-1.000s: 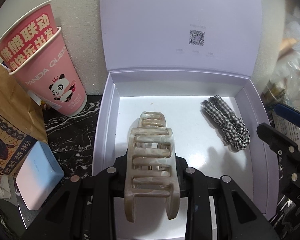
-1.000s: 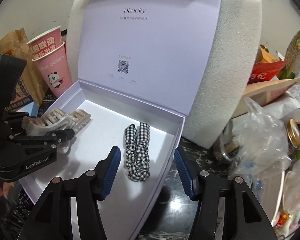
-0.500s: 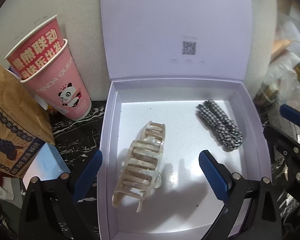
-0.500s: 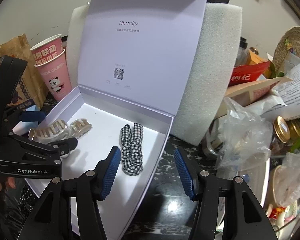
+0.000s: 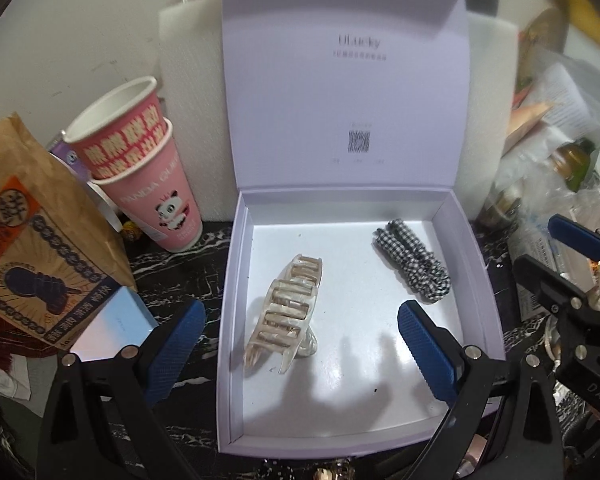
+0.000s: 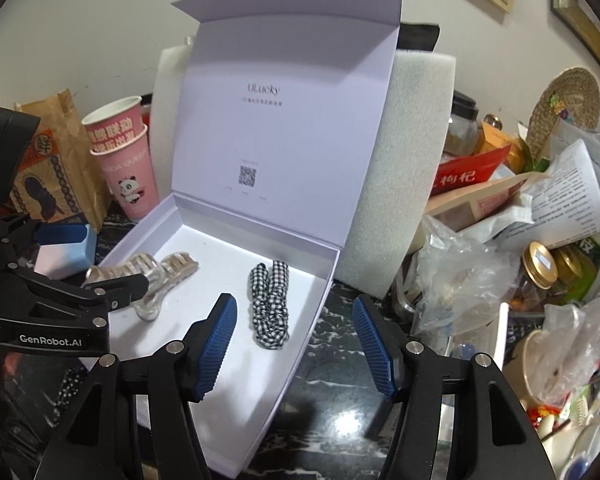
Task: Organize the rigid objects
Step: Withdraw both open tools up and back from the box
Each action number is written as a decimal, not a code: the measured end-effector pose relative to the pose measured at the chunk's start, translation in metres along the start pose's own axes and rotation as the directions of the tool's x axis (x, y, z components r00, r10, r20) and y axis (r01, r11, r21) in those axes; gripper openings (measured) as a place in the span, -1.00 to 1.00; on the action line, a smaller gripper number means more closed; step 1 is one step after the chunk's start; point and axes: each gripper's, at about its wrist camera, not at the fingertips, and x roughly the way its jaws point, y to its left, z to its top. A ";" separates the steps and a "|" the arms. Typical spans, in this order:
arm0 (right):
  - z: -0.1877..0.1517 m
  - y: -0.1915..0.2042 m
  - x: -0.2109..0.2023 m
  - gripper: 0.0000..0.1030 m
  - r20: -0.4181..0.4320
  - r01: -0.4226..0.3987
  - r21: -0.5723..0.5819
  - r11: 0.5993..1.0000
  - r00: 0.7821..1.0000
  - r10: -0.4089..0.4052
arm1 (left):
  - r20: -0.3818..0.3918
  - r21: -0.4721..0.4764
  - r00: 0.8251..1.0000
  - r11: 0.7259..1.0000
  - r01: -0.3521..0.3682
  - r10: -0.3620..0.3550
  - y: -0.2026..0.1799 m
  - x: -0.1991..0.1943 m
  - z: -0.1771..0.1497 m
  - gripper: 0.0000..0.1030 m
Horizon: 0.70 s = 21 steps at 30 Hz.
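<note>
A translucent beige hair claw clip lies on its side on the floor of the open white gift box, left of centre. A black-and-white checked scrunchie lies at the box's back right. My left gripper hangs wide open above the box's front half, clear of the clip. In the right wrist view the clip and scrunchie show in the same box. My right gripper hovers over the box's right front corner. Its jaws are opening and grip nothing.
The box lid stands upright against a white foam block. Stacked pink paper cups, a brown paper bag and a small pale-blue box crowd the left. Plastic bags and jars pile up on the right of the black marble counter.
The left gripper opened and let go of the claw clip, which now lies in the box. Both grippers drew back and upward from the box. The right jaws stand slightly wider.
</note>
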 end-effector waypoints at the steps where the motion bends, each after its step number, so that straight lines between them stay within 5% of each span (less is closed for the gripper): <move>1: 0.000 0.000 -0.003 0.18 0.006 0.000 0.000 1.000 1.000 0.000 | 0.012 -0.001 1.000 1.000 0.000 0.000 0.002 -0.004 0.000 0.92; 21: -0.010 0.013 -0.099 0.49 0.187 -0.005 -0.032 0.999 0.982 0.010 | 0.144 0.028 0.989 0.999 -0.025 0.020 -0.005 -0.101 -0.025 0.94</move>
